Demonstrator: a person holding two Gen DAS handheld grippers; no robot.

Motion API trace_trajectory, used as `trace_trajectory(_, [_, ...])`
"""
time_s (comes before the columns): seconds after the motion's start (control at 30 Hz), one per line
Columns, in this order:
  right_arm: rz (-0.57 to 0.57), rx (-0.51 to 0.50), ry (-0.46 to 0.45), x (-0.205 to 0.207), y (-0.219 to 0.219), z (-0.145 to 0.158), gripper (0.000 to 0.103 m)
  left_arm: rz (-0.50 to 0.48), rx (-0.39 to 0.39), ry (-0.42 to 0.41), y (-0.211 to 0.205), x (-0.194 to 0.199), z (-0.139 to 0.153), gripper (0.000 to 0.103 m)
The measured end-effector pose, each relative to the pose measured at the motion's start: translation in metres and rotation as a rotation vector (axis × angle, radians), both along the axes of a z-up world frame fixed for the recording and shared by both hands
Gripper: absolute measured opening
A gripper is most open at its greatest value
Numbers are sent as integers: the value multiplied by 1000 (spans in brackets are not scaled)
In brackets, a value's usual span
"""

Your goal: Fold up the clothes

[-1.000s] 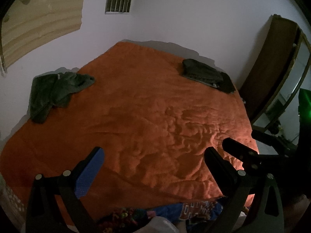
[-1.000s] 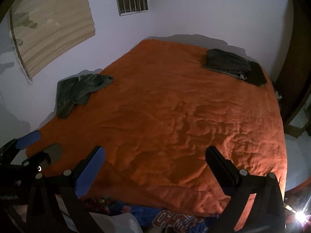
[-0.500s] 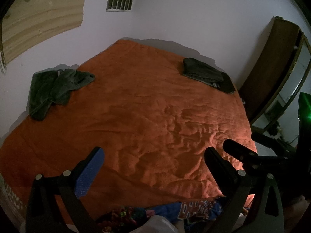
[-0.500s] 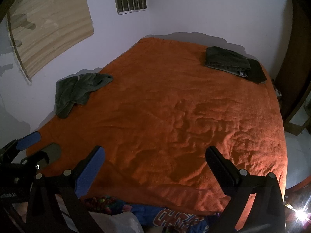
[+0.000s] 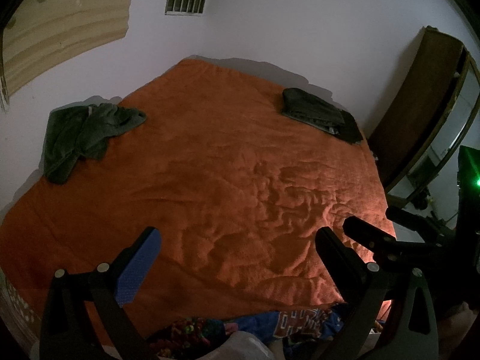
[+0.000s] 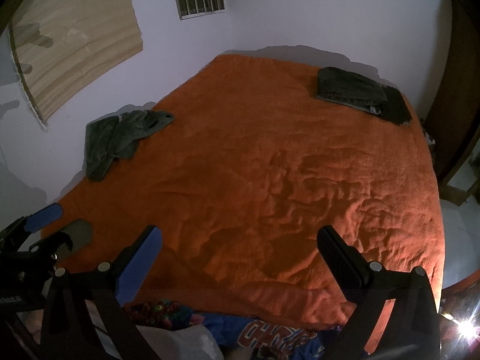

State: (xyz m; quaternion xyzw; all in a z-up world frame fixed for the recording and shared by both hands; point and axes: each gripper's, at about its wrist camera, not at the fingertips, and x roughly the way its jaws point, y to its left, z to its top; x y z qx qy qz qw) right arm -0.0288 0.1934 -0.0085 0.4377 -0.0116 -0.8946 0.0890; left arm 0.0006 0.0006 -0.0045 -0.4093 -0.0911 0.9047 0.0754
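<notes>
Both grippers, left gripper (image 5: 237,240) and right gripper (image 6: 240,238), hover wide-jawed, empty, over the bed (image 5: 210,180); crumpled green garment (image 5: 84,138) awaits folding, folded stack (image 5: 321,114) parked aside.

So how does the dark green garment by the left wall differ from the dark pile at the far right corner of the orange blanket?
The dark green garment by the left wall lies crumpled and spread out; the dark pile at the far right corner is folded flat with squared edges. The garment is one loose piece; the pile shows stacked layers. Both rest on the orange blanket, away from both open tongs.
</notes>
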Motion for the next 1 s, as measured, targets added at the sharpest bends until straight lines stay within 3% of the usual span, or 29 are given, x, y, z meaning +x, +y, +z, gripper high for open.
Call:
trace_trajectory(0.3, [-2, -23, 11, 0, 6, 13, 103, -2, 12, 4, -9, -1, 7, 102])
trace_trajectory(0.47, [-10, -20, -28, -12, 4, 17, 103, -5, 1, 8, -20, -4, 19, 102])
trace_trajectory(0.73, [4, 101, -61, -28, -8, 31, 103, -11, -39, 5, -42, -17, 39, 102])
trace_trajectory(1.0, [48, 159, -31, -44, -37, 48, 103, 12, -102, 28, -59, -33, 50, 102])
